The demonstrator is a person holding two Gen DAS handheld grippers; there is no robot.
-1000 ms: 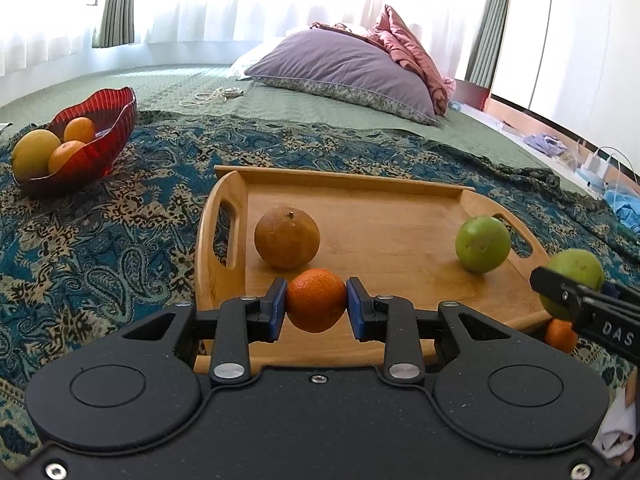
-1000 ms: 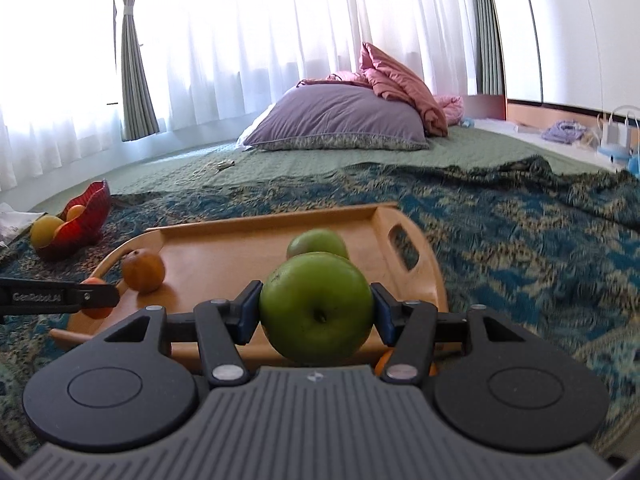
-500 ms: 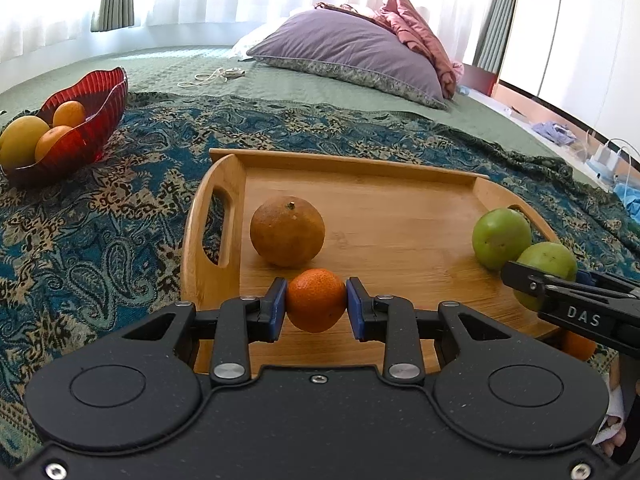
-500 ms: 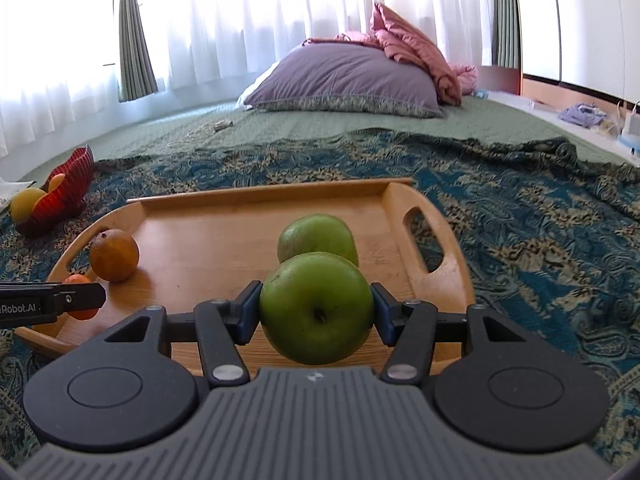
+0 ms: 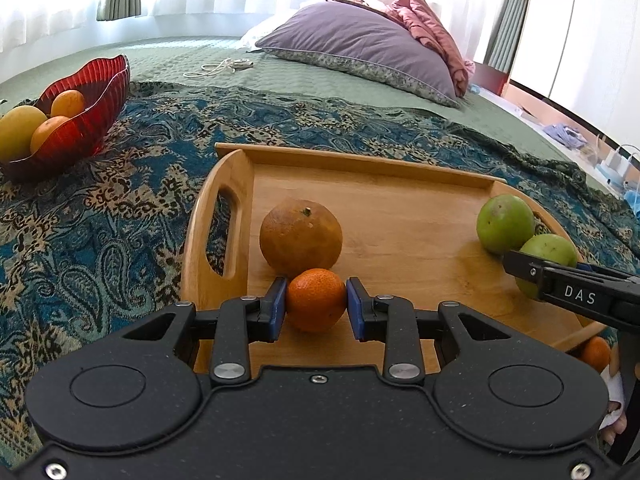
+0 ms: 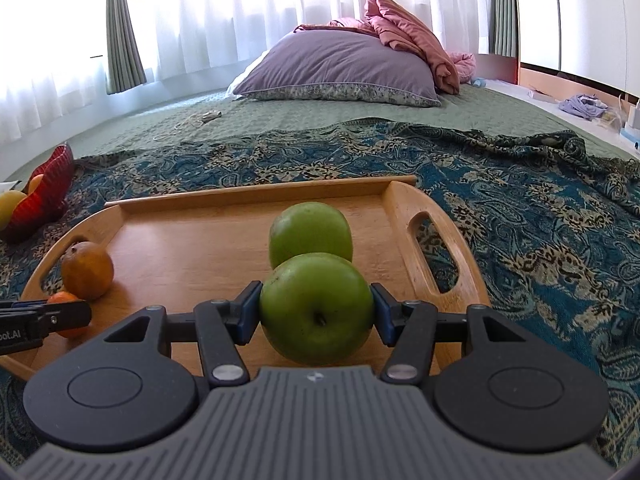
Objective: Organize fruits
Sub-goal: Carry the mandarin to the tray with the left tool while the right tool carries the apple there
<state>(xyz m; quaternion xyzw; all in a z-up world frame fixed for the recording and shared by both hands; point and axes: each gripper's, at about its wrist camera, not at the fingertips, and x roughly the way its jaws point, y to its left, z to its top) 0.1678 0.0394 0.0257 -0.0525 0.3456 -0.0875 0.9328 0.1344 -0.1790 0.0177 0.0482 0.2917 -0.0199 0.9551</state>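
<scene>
My left gripper (image 5: 316, 300) is shut on a small orange (image 5: 315, 299), held just in front of a large brownish orange (image 5: 301, 237) on the left side of the wooden tray (image 5: 400, 184). My right gripper (image 6: 316, 310) is shut on a green apple (image 6: 316, 307), right behind a second green apple (image 6: 310, 234) on the tray's right side (image 6: 404, 216). In the left wrist view both apples show at the right, the held one (image 5: 550, 252) and the resting one (image 5: 505, 223). In the right wrist view the small orange (image 6: 66, 300) and large orange (image 6: 87, 270) sit at the left.
A red glass bowl (image 5: 86, 128) with oranges and a yellow fruit stands on the patterned blanket, left of the tray. Another small orange (image 5: 596, 354) lies on the blanket by the tray's near right corner. A purple pillow (image 5: 360, 48) lies far back on the bed.
Both grippers have moved forward and lower over the tray with their fruit. The small orange now sits close to the large orange, the held apple close to the other apple.
</scene>
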